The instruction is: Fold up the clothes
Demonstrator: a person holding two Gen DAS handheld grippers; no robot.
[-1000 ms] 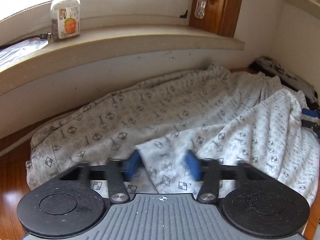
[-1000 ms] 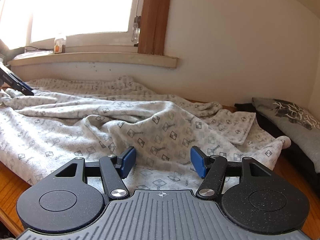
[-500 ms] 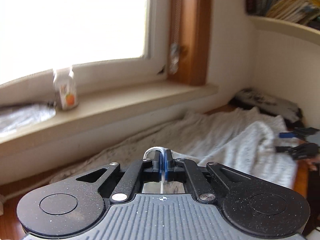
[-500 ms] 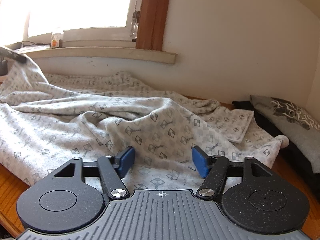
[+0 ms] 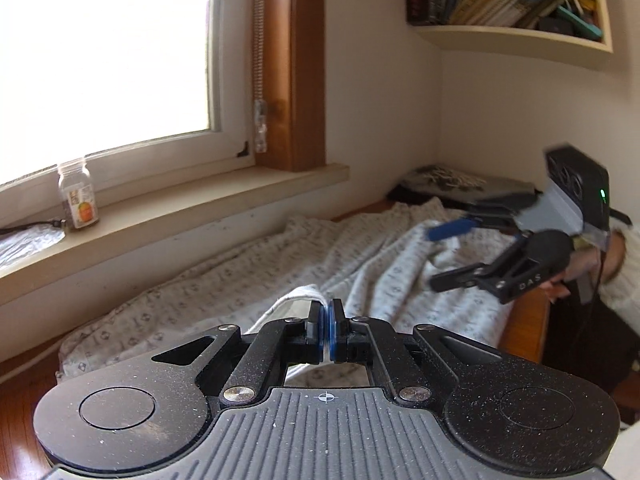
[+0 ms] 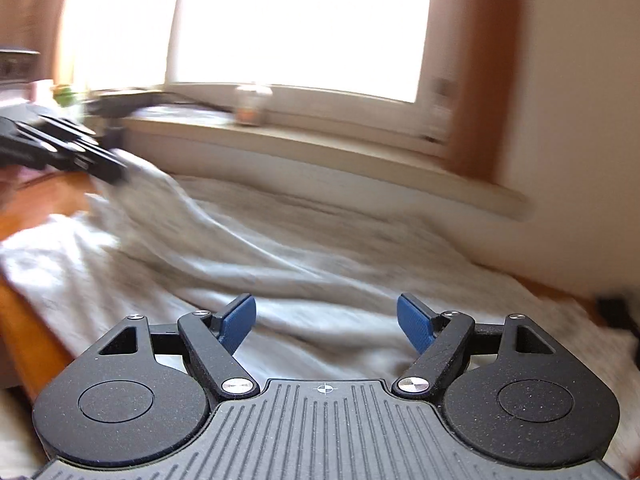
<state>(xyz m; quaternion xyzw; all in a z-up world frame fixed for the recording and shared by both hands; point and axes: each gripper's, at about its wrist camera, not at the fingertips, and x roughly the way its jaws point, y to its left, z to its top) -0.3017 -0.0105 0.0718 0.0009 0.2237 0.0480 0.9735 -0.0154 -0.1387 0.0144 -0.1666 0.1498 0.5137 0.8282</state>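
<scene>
Bright daylight is let in by a wood-framed window, below which a pale sill (image 5: 172,216) carries a small glass jar (image 5: 78,196) with an orange label. Books are stacked on a wall shelf (image 5: 516,38) in the upper corner. A wooden surface (image 6: 36,208) along the wall is covered by the patterned white garment (image 5: 248,280), which is spread crumpled from its left end to its far right corner, where dark clothes (image 5: 444,178) are piled. The left gripper (image 5: 329,330) is seen fully closed, a fold of the garment's edge being pinched between its blue pads and lifted off the surface. The right gripper (image 6: 326,322) is held wide open above the cloth, nothing being gripped; its jaws have just been opening. The right wrist view is blurred.
</scene>
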